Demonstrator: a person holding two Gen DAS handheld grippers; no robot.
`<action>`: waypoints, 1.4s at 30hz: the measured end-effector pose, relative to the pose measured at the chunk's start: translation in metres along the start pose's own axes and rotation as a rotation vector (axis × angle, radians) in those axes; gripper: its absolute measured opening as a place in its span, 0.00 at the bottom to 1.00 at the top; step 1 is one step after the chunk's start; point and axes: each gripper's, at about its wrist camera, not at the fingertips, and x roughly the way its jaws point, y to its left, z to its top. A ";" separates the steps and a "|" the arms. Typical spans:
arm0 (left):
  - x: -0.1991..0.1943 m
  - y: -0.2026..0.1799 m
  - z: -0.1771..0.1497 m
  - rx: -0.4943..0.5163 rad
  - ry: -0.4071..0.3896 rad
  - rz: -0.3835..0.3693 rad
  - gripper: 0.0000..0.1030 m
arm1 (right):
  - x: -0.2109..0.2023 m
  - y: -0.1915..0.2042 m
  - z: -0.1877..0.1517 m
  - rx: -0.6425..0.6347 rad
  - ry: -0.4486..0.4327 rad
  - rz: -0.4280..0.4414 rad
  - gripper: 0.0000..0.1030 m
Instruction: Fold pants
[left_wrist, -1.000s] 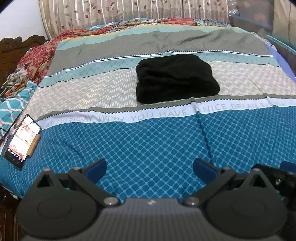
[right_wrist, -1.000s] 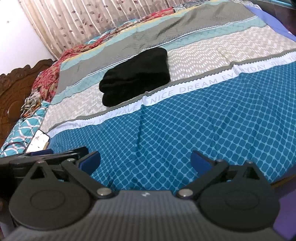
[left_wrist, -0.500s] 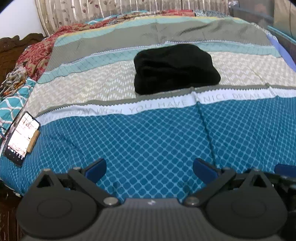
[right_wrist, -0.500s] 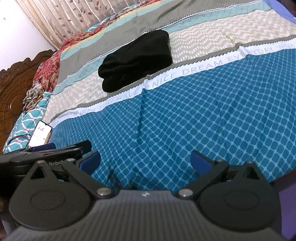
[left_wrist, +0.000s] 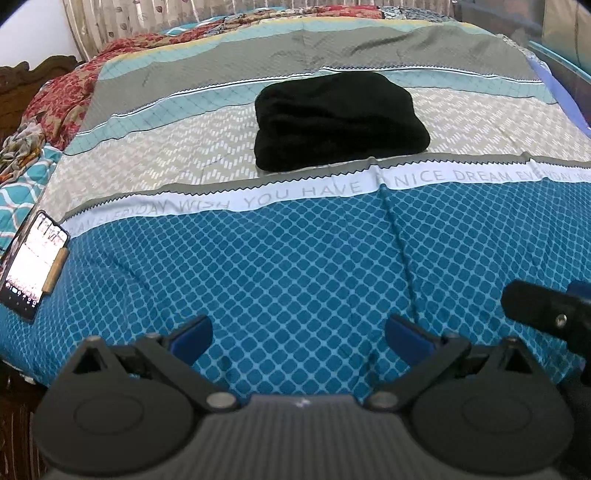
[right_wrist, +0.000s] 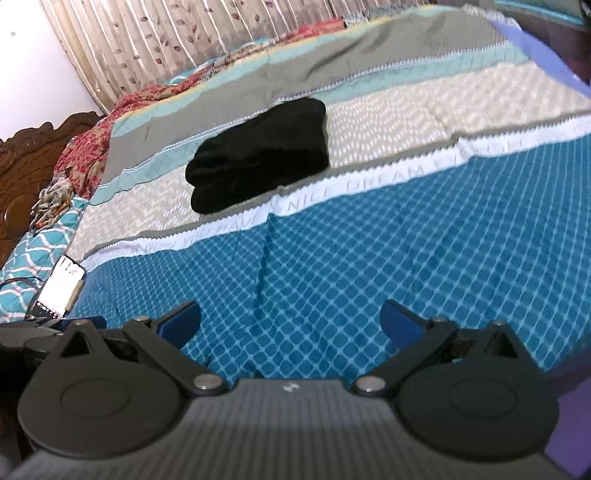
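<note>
my fingers (left_wrist: 192, 334) are spread wide on both grippers, left (left_wrist: 299, 332) and right (right_wrist: 291, 319), grasping nothing; one folded black pants bundle (left_wrist: 338, 120) lies mid-bed (left_wrist: 295, 258) (one phone (left_wrist: 31, 264) at the bed's edge).

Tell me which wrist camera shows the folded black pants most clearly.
The left wrist view: the pants sit near centre, sharp, with the stacked folds visible. The right wrist view shows them smaller, off to the left and motion-blurred.
</note>
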 end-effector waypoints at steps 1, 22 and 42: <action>0.000 0.001 0.001 0.002 -0.001 -0.001 1.00 | -0.001 0.000 0.000 -0.005 0.001 0.003 1.00; 0.008 0.003 0.000 -0.007 0.035 0.052 1.00 | 0.007 0.007 0.000 -0.011 0.016 -0.006 1.00; 0.008 0.006 -0.005 -0.039 0.055 0.069 1.00 | 0.002 0.006 -0.001 0.008 0.000 -0.019 1.00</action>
